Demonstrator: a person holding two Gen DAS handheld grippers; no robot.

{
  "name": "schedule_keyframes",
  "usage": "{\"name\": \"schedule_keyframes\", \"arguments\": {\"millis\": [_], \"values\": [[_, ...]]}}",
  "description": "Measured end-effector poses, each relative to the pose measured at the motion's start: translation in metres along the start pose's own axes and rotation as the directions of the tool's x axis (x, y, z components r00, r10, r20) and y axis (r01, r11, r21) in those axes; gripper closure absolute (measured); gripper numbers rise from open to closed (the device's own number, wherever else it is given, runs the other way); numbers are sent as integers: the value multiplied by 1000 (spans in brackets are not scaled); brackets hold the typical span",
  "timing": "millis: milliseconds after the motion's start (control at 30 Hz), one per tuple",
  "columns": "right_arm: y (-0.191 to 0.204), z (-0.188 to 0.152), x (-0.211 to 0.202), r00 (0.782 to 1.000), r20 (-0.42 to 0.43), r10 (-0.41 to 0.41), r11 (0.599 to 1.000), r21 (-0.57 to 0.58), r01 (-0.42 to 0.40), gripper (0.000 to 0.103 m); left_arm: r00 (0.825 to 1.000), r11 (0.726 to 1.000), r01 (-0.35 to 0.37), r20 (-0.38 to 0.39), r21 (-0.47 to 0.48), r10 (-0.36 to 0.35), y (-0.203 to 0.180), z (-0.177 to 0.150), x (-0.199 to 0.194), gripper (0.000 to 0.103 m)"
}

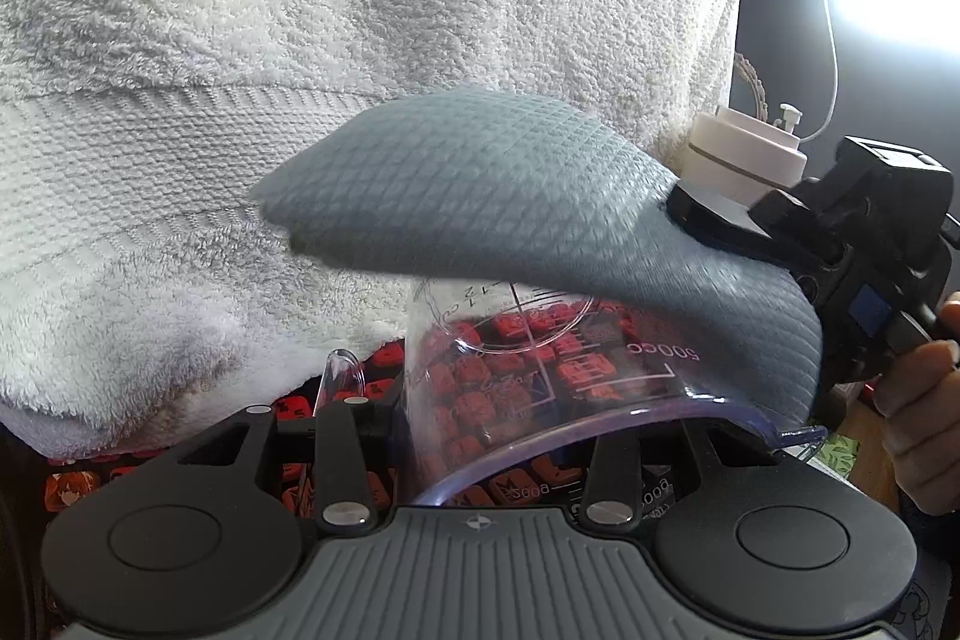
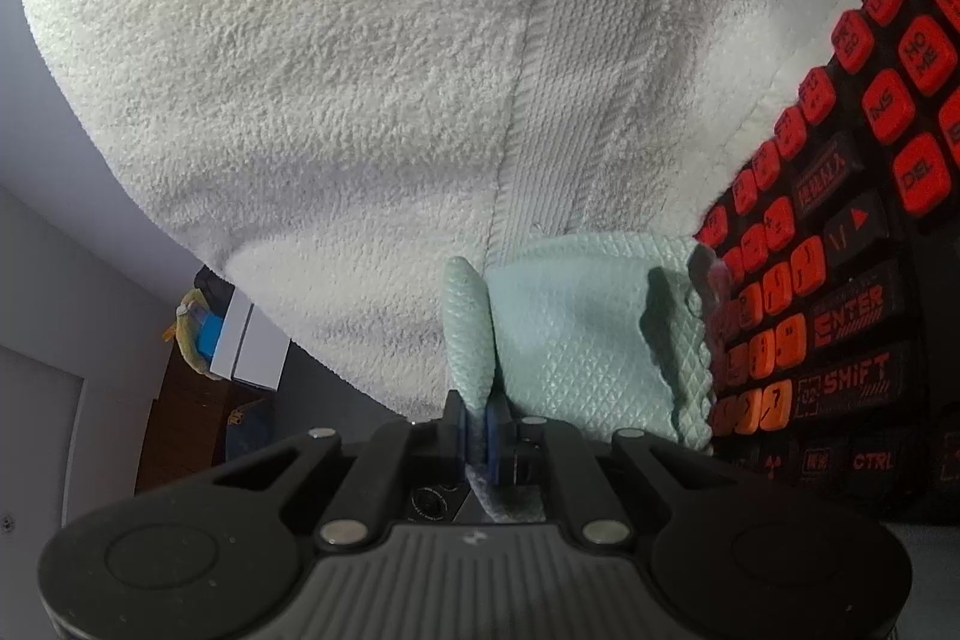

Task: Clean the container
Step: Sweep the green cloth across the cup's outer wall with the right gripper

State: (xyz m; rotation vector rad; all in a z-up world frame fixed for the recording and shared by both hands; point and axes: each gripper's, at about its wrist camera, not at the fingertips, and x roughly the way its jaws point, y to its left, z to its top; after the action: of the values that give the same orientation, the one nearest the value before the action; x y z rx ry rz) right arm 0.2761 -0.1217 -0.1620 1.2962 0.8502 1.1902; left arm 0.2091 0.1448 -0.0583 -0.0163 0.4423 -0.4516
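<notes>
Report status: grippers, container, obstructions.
Left gripper holds clear measuring cup by its handle. Right gripper shut on teal cloth, cloth over cup rim. White towel close behind.

My approach to the measuring cup (image 1: pixel 540 370) is blocked above by the cloth (image 1: pixel 510 196); white towel (image 1: pixel 300 40) crowds behind.

One clear measuring cup (image 1: pixel 540 376), one green cloth (image 1: pixel 510 196), one white towel (image 1: pixel 300 40), one red-keyed keyboard (image 2: pixel 840 250), one white bottle (image 1: pixel 744 154).
</notes>
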Motion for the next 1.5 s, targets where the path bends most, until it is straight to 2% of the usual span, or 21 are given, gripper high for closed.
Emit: {"name": "schedule_keyframes", "arguments": {"millis": [133,300,533,667,900,1000,1167,1333,1433,1500], "values": [[3,-9,13,999,-55,2,1000,-14,-2,99,1000,1000,0,0,-1,0,-4,1,1,63],[6,-10,16,998,-67,-2,1000,-12,1,99,1000,1000,-2,-1,3,2,-15,4,6,63],[3,4,-14,997,79,-26,999,-37,29,98,1000,1000,0,0,0,0,-17,5,8,63],[1,7,-17,994,107,-23,999,-25,26,98,1000,1000,1,0,-2,-1,-19,5,10,63],[8,-9,12,1000,-17,-14,998,-60,13,99,1000,1000,4,1,-6,-4,-24,7,12,63],[12,-13,18,999,-40,-22,997,-81,19,99,1000,1000,1,0,0,-1,-19,8,12,63],[12,-6,8,1000,-4,-31,996,-78,30,99,1000,1000,0,-1,0,0,-19,9,15,63],[6,5,-12,996,77,-34,998,-49,38,98,1000,1000,0,-1,1,0,-19,11,16,63],[3,8,-17,995,92,-32,999,-36,36,98,1000,1000,-1,-1,1,1,-19,11,17,63],[4,5,-13,997,73,-32,998,-44,35,98,1000,1000,-1,-1,2,1,-18,11,16,63]]}}
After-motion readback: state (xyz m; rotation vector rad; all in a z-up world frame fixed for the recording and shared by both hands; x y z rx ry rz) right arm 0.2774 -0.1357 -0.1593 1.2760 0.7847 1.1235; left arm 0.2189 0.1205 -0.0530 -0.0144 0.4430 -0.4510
